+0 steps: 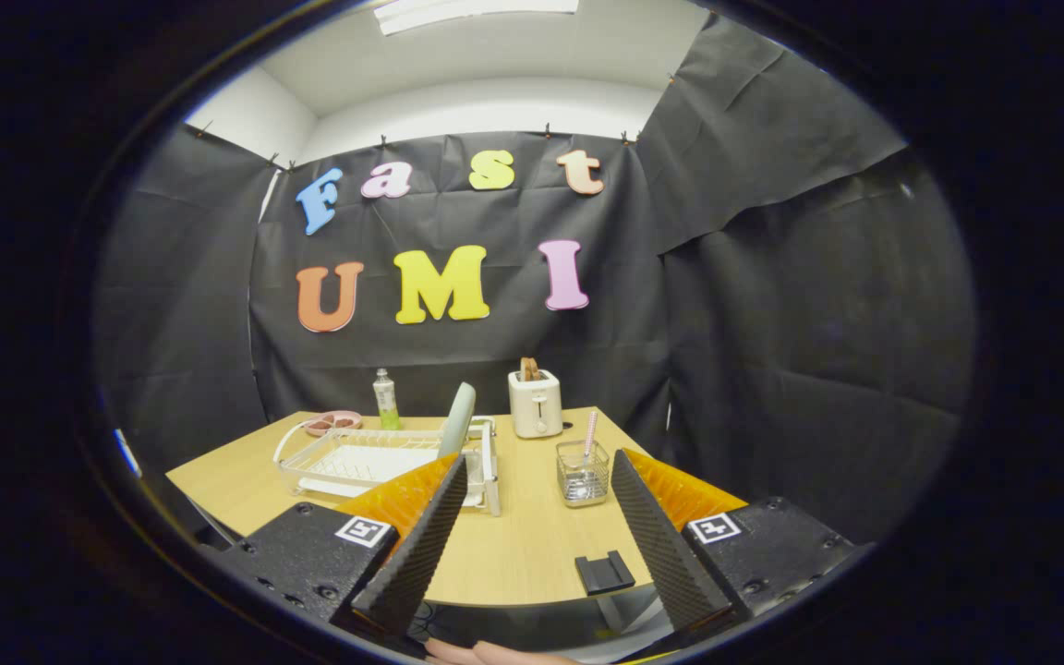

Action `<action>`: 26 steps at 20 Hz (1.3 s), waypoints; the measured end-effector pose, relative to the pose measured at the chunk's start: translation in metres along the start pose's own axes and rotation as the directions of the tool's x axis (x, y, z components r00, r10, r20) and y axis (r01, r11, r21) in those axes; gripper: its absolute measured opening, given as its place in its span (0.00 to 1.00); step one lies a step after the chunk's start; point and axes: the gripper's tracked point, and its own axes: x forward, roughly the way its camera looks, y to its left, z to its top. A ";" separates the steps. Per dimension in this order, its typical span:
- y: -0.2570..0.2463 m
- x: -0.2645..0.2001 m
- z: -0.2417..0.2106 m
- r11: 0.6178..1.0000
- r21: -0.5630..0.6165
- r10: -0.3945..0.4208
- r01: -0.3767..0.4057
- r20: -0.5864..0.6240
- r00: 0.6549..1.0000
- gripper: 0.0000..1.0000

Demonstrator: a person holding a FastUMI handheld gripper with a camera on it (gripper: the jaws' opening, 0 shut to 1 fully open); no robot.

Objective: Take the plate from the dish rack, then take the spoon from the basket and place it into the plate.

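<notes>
Gripper (539, 526) held above the near edge of a light wooden table (513, 554), fingers spread wide apart, nothing between them but bare tabletop. Both fingers black and ribbed, backed with orange, each carrying a small square marker on its black mount. White wire dish rack (375, 462) sits on the table beyond the left finger, partly hidden behind that finger's tip. Pale green plate (458, 420) stands upright on edge at the rack's right end, just above the left fingertip in view, well ahead of it on the table. Clear basket (583, 473) stands to the right of the rack, ahead of the gap between the fingers and closer to the right finger; a spoon (589, 436) with a pink-striped handle stands upright in it, handle poking above the rim. White toaster (536, 403) farther back, between rack and basket, with brown toast showing in its slot. Green-tinted bottle (386, 399) behind the rack near the wall; a pink dish (332, 423) with dark bits on it to its left. Small black block (603, 572) lies on the table near the front edge, just inside the right finger. Part of a hand (495, 654) visible below the table edge, beneath the fingers.
</notes>
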 end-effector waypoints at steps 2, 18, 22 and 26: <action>-0.001 0.003 -0.001 1.000 0.003 -0.004 0.004 -0.008 1.000 1.00; 0.047 0.125 0.044 0.998 -0.052 0.026 -0.036 -0.180 0.983 1.00; 0.063 0.182 0.061 0.996 -0.092 -0.016 -0.009 -0.260 0.966 1.00; 0.098 0.234 0.073 0.991 -0.127 0.003 -0.049 -0.343 0.939 1.00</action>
